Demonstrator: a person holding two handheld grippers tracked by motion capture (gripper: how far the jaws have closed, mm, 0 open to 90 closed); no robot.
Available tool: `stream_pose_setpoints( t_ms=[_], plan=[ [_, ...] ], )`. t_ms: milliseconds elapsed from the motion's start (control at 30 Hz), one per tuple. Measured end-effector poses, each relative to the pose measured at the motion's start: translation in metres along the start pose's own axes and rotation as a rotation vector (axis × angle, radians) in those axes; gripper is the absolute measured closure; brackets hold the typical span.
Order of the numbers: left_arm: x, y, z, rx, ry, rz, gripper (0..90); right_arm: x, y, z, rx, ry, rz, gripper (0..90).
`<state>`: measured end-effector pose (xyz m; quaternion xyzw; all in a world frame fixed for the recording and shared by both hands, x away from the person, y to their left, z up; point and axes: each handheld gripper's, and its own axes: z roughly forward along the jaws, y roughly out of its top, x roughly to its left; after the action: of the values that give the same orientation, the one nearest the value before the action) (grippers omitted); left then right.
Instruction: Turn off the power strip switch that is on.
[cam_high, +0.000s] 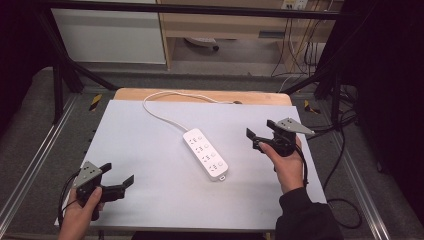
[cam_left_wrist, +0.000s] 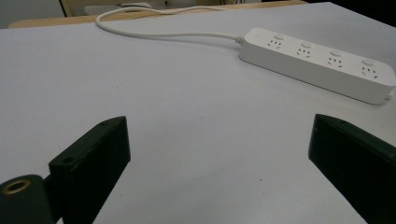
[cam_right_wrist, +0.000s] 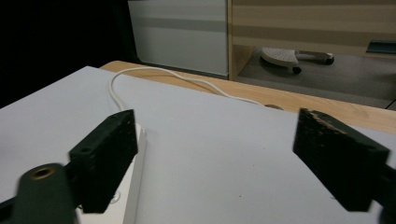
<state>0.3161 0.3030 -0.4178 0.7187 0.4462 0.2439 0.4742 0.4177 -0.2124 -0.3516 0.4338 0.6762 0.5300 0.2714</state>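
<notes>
A white power strip (cam_high: 206, 155) with several sockets lies slantwise in the middle of the pale sheet (cam_high: 150, 200). Its white cable (cam_high: 160, 107) loops to the far edge. My left gripper (cam_high: 118, 173) is held at the near left corner, jaws open and empty, pointing toward the strip (cam_left_wrist: 322, 63). In its own view the left gripper (cam_left_wrist: 219, 140) has bare sheet between the jaws. My right gripper (cam_high: 260, 129) hovers to the right of the strip, open and empty. In the right gripper view the jaws (cam_right_wrist: 215, 140) stand wide, with the strip's end (cam_right_wrist: 133, 186) behind the left jaw and the cable (cam_right_wrist: 154, 77) beyond.
The sheet covers a wooden table whose far edge (cam_high: 200, 95) shows. Black frame bars (cam_high: 60, 65) stand at the back left and right. A pale cabinet (cam_high: 110, 35), a wooden shelf unit and hanging cables (cam_high: 300, 45) lie beyond. Gripper cables trail off the table's right side (cam_high: 345, 150).
</notes>
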Motion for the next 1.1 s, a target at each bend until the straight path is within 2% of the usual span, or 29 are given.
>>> stream_pose_setpoints(
  t_ms=[33,67,133,167,267,333,367,433,467,533,900,1100],
  plan=[
    [0.0,0.0,0.0,0.0,0.0,0.001,5.5,0.0,0.0,0.0,0.0,0.0,0.0,16.9],
    [0.0,0.0,0.0,0.0,0.001,0.001,5.5,0.001,0.002,0.002,-0.006,0.01,0.001,24.3],
    [0.0,0.0,0.0,0.001,0.0,0.001,5.4,0.001,0.002,0.004,-0.008,0.016,0.004,27.1],
    [0.0,0.0,0.0,0.002,0.0,0.002,5.5,0.002,0.004,0.007,-0.011,0.033,0.014,35.4],
    [0.0,0.0,0.0,0.002,-0.001,0.002,5.5,0.003,0.007,0.011,-0.019,0.054,0.023,46.4],
    [0.0,0.0,0.0,0.002,0.0,0.003,5.5,0.004,0.008,0.013,-0.024,0.059,0.025,51.9],
    [0.0,0.0,-0.001,0.003,0.001,0.004,5.5,0.004,0.008,0.013,-0.024,0.059,0.025,51.9],
    [0.0,0.0,-0.001,0.001,0.002,0.002,5.5,0.006,0.009,0.018,-0.034,0.079,0.043,60.9],
    [0.0,0.0,-0.001,0.001,0.002,0.002,5.5,0.006,0.009,0.018,-0.034,0.079,0.043,60.9],
    [0.001,0.0,-0.001,0.001,0.002,0.002,5.5,0.007,0.009,0.023,-0.026,0.08,0.026,69.3],
    [0.001,0.0,0.0,0.004,0.005,0.001,5.4,0.014,0.011,0.035,0.003,0.103,0.014,82.0],
    [0.001,0.0,0.0,0.004,0.009,-0.001,5.5,0.018,0.011,0.041,0.004,0.079,0.005,87.2]
  ],
)
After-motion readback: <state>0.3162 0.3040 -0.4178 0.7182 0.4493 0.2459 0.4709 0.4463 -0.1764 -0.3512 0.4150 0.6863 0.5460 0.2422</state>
